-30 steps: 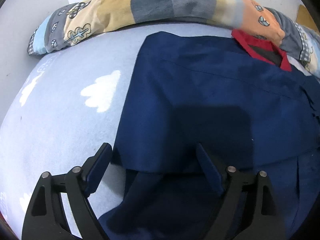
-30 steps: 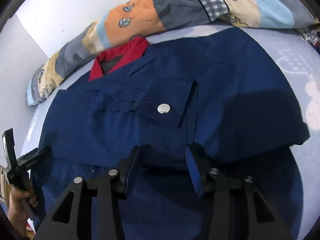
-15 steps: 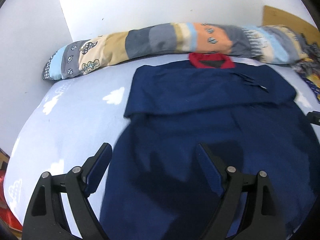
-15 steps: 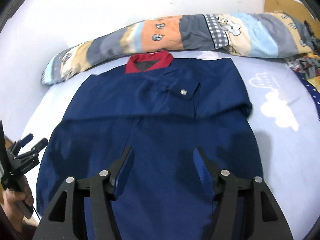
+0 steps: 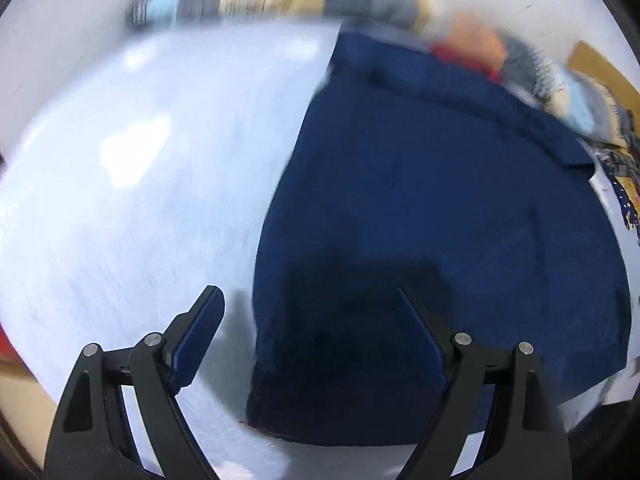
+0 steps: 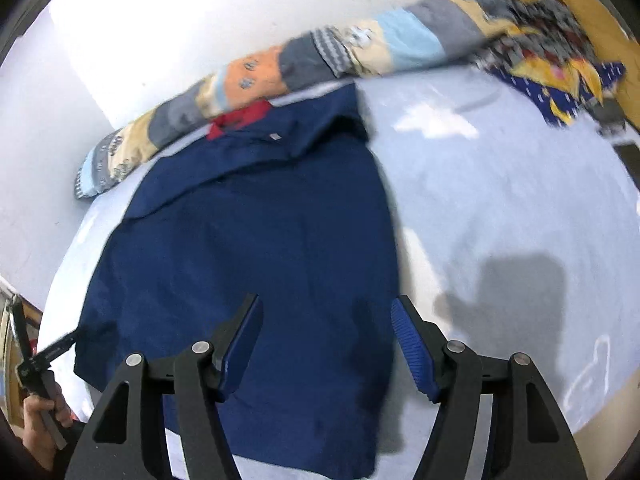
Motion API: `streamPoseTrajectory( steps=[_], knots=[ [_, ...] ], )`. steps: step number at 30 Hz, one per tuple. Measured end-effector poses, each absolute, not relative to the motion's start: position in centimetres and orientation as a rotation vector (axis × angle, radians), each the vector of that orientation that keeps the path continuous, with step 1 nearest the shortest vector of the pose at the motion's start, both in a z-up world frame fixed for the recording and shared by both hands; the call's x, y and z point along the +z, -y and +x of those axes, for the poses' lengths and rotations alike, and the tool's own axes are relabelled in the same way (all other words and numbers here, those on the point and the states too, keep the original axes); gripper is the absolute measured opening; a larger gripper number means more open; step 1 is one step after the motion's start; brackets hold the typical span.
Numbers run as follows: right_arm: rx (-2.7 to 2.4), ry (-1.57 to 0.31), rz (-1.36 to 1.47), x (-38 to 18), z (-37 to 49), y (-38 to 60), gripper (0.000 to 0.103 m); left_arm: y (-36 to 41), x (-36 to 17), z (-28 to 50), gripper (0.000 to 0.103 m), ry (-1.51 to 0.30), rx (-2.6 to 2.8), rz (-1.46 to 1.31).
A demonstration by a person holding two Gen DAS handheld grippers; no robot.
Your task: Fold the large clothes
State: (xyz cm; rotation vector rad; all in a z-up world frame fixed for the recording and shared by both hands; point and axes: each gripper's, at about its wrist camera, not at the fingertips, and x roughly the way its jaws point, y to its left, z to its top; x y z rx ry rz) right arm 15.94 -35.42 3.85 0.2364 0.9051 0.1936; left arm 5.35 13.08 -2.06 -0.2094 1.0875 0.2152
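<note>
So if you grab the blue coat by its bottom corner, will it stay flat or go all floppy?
Probably floppy: the blue coat lies limp on the bed sheet, its top part already folded over. It looks like thick cloth and it is large, so it may feel fairly heavy and sag. It should not slip much on the soft sheet.

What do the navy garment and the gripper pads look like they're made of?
Navy garment: seemingly woven, matte cloth, cotton-like; it lies flat with soft creases, a metal-looking snap near the red collar. Right gripper pads: blue, ribbed, probably rubber.

Both grippers (image 5: 308,300) (image 6: 326,308) apart-fingered, empty
</note>
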Motion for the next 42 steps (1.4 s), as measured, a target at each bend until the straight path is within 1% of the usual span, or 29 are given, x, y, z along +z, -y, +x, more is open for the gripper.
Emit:
streamPoseTrajectory(
  steps=[1, 3, 6, 8, 11, 16, 18, 20, 21, 22, 23, 24, 25, 26, 27, 28, 29, 30, 31, 32, 33, 34, 35, 36, 37, 38, 39, 40, 42],
  knots=[
    [0.188, -0.936, 0.248, 3.2, 16.2, 35.7, 0.067, -14.0, -3.3, 5.5, 0.088, -1.128, 0.214, -0.274],
    [0.141, -0.998, 0.285, 1.7, 16.2, 36.9, 0.066, -15.3, -2.4, 5.3, 0.088, -1.081, 0.204, -0.345],
    [0.097, -0.992, 0.364, 1.2, 15.7, 39.4, 0.067, -17.9, -0.6, 4.7, 0.088, -1.007, 0.209, -0.391],
    [0.105, -1.001, 0.433, 0.7, 15.5, 40.9, 0.068, -20.5, -0.9, 4.4, 0.088, -0.991, 0.167, -0.551],
    [0.143, -1.044, 0.527, -0.7, 15.3, 41.8, 0.068, -22.9, -3.0, 4.9, 0.088, -1.032, 0.076, -0.774],
    [0.189, -1.085, 0.601, -1.9, 15.8, 41.2, 0.068, -19.5, -2.9, 5.8, 0.088, -1.067, -0.073, -0.685],
    [0.208, -1.114, 0.582, -2.5, 16.0, 40.5, 0.068, -17.2, -2.7, 5.9, 0.088, -1.094, -0.093, -0.593],
    [0.212, -1.116, 0.537, -2.5, 16.1, 39.6, 0.068, -15.3, -2.4, 5.9, 0.086, -1.102, -0.154, -0.547],
    [0.231, -1.118, 0.524, -2.5, 16.1, 39.2, 0.068, -14.8, -2.2, 5.9, 0.079, -1.105, -0.199, -0.542],
    [0.258, -1.123, 0.528, -2.6, 16.3, 38.9, 0.068, -13.9, -2.0, 5.9, 0.067, -1.102, -0.231, -0.515],
    [0.319, -1.126, 0.547, -2.6, 16.3, 38.3, 0.068, -13.2, -1.9, 6.0, 0.061, -1.105, -0.255, -0.486],
    [0.356, -1.129, 0.551, -2.6, 16.2, 38.0, 0.063, -12.6, -2.0, 6.2, 0.045, -1.116, -0.279, -0.475],
    [0.396, -1.133, 0.554, -2.7, 16.1, 37.5, 0.055, -12.3, -2.4, 6.4, 0.034, -1.124, -0.277, -0.477],
    [0.397, -1.141, 0.533, -2.8, 16.1, 37.1, 0.049, -12.1, -2.7, 6.6, 0.032, -1.128, -0.26, -0.476],
    [0.38, -1.148, 0.501, -2.9, 16.1, 36.8, 0.027, -11.9, -3.0, 7.0, 0.029, -1.133, -0.246, -0.47],
    [0.367, -1.154, 0.473, -3.0, 16.1, 36.7, 0.02, -11.7, -3.1, 7.2, 0.029, -1.138, -0.242, -0.459],
    [0.369, -1.159, 0.474, -3.2, 16.2, 36.6, 0.02, -11.5, -3.1, 7.3, 0.029, -1.137, -0.239, -0.449],
    [0.372, -1.161, 0.474, -3.1, 16.2, 36.6, 0.02, -11.3, -3.1, 7.6, 0.032, -1.136, -0.235, -0.446],
    [0.376, -1.161, 0.466, -3.0, 16.2, 36.4, 0.02, -11.3, -3.2, 7.6, 0.041, -1.135, -0.241, -0.453],
    [0.376, -1.162, 0.456, -3.0, 16.3, 36.2, 0.023, -11.2, -3.4, 8.0, 0.049, -1.139, -0.261, -0.473],
    [0.372, -1.164, 0.448, -3.2, 16.5, 35.9, 0.026, -11.1, -3.4, 8.3, 0.063, -1.135, -0.288, -0.497],
    [0.368, -1.167, 0.441, -3.5, 16.7, 35.6, 0.036, -10.9, -3.4, 8.6, 0.068, -1.131, -0.307, -0.51],
    [0.377, -1.167, 0.436, -3.7, 16.9, 35.0, 0.04, -10.6, -3.4, 8.7, 0.068, -1.125, -0.3, -0.498],
    [0.372, -1.151, 0.399, -3.6, 17.1, 34.4, 0.04, -10.3, -3.4, 8.7, 0.064, -1.121, -0.289, -0.476],
    [0.361, -1.141, 0.344, -3.3, 17.2, 33.8, 0.029, -10.0, -3.4, 8.7, 0.038, -1.118, -0.268, -0.437],
    [0.352, -1.134, 0.322, -3.2, 17.1, 33.7, 0.018, -9.6, -3.3, 8.7, 0.016, -1.122, -0.228, -0.377],
    [0.355, -1.134, 0.338, -3.2, 17.3, 34.1, 0.015, -9.9, -3.3, 8.4, 0.009, -1.127, -0.22, -0.37],
    [0.358, -1.132, 0.365, -3.1, 17.2, 34.5, 0.012, -10.3, -3.2, 8.1, 0.004, -1.119, -0.238, -0.424],
    [0.371, -1.109, 0.42, -2.4, 16.8, 35.3, 0.011, -10.6, -2.6, 7.7, 0.003, -1.101, -0.26, -0.477]
  ],
)
